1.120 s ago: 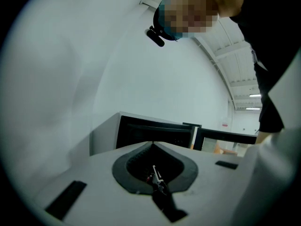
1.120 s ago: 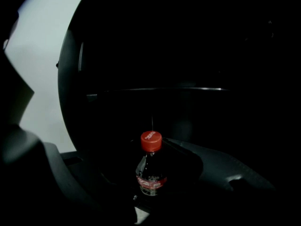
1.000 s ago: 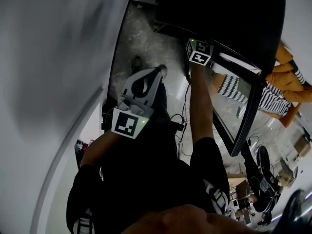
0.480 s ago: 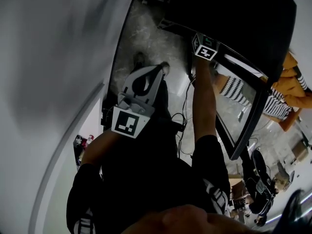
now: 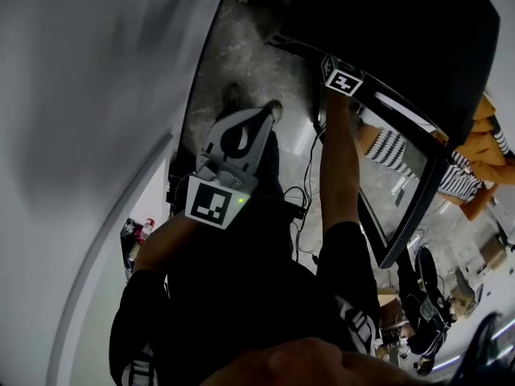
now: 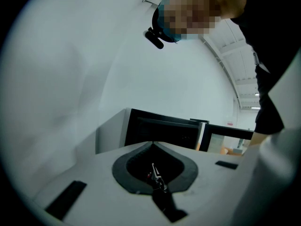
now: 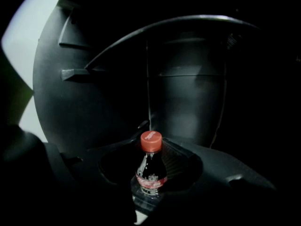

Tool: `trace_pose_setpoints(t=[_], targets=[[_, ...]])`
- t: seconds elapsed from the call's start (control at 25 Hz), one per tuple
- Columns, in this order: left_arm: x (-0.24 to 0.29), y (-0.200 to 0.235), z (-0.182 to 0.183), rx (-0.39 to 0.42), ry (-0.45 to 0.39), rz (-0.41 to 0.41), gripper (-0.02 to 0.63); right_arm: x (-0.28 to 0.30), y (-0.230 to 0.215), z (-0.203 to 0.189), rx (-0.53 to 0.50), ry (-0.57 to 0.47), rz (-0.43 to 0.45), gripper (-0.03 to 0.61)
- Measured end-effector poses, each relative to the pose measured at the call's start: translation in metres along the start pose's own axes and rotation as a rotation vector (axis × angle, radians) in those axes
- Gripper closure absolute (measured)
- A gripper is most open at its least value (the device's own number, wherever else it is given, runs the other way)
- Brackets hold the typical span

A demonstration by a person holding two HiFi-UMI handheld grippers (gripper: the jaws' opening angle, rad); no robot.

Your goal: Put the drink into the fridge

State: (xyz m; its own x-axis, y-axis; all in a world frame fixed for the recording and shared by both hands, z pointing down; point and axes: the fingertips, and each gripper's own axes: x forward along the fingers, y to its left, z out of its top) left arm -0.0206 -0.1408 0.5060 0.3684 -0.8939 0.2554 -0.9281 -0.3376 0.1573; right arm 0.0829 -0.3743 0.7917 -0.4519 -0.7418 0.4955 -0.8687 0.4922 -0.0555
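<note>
Drink bottle [image 7: 150, 171], gripped in right gripper [image 7: 151, 128] jaws, faces the open dark fridge [image 7: 188, 93] cavity; left gripper [image 6: 152, 144] jaws closed, empty.

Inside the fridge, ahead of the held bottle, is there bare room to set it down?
Yes, apparently: beyond the bottle the fridge cavity shows nothing between the left wall's shelf rails and the back wall, though it is dark. Crowded at the opening beside the glass door, where the person's right arm passes.

The head view looks steeply down onto the fridge [image 5: 386, 22], which the left gripper view faces from well back and the right gripper view peers into from close by.
</note>
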Motion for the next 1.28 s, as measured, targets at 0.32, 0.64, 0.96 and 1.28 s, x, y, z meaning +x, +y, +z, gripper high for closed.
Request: trace_pose_setpoints(t=[0.32, 0.64, 0.96, 1.28], targets=[[0.004, 0.004, 0.0, -0.004, 0.001, -0.004, 0.609, -0.005, 0.006, 0.029, 0.003, -0.023, -0.021, 0.454], [0.007, 0.004, -0.002, -0.006, 0.002, -0.016, 0.609, -0.008, 0.004, 0.025, -0.006, -0.031, -0.024, 0.451], [0.008, 0.006, -0.005, 0.0, 0.008, -0.021, 0.609, -0.003, 0.0, 0.001, -0.026, -0.026, -0.001, 0.448], [0.004, 0.012, -0.006, -0.013, -0.002, -0.017, 0.609, -0.011, 0.004, 0.006, -0.024, 0.007, -0.028, 0.445]])
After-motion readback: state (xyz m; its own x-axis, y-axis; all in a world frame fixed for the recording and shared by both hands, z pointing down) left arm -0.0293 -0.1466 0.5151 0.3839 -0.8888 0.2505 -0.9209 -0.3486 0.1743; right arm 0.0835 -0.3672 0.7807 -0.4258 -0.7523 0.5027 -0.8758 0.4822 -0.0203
